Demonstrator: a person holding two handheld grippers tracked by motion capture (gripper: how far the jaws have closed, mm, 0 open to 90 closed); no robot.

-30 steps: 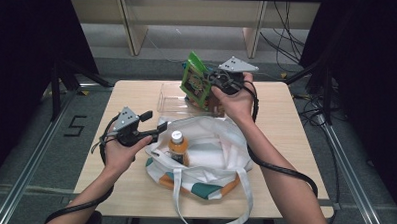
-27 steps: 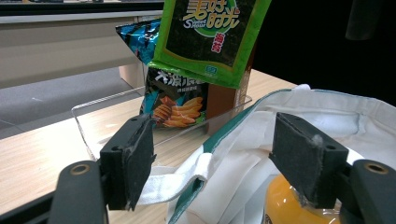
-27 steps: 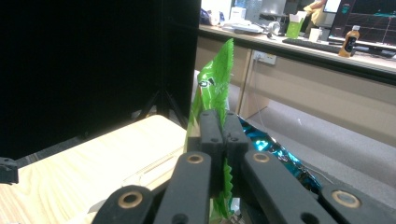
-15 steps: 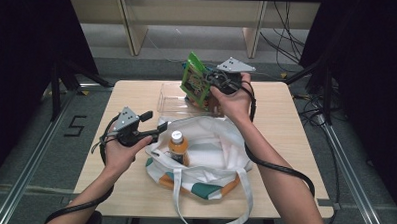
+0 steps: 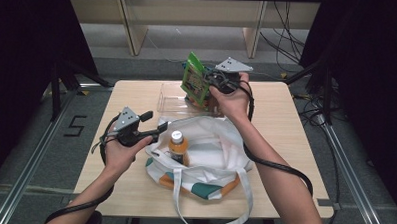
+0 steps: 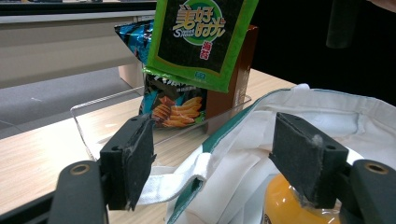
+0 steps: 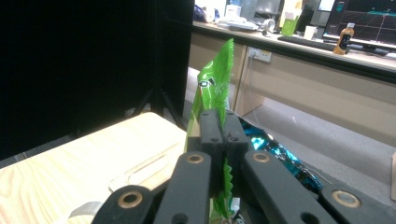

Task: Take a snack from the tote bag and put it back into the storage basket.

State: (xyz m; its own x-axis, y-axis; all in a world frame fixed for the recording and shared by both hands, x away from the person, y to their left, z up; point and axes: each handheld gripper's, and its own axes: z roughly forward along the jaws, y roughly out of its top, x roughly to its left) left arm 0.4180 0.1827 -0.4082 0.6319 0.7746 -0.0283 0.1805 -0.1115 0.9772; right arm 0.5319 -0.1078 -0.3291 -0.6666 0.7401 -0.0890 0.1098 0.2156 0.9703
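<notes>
My right gripper (image 5: 211,81) is shut on a green snack packet (image 5: 193,80) and holds it upright above the clear tray (image 5: 171,102). In the right gripper view the jaws pinch the green packet (image 7: 215,88) at its edge, at my right gripper (image 7: 218,135). A white tote bag (image 5: 210,152) with green and orange trim lies open in front of the tray, with an orange bottle (image 5: 177,144) standing in it. My left gripper (image 5: 153,126) is open at the bag's left rim. In the left gripper view my left gripper (image 6: 219,163) has the bag's rim (image 6: 210,161) between its pads, untouched.
The tray (image 6: 88,121) holds a blue chips bag (image 6: 173,100) and a brown box (image 6: 242,70). The wooden table (image 5: 291,125) has bare room on its right and left sides. Dark curtains and a tripod stand beside the table; a desk stands behind.
</notes>
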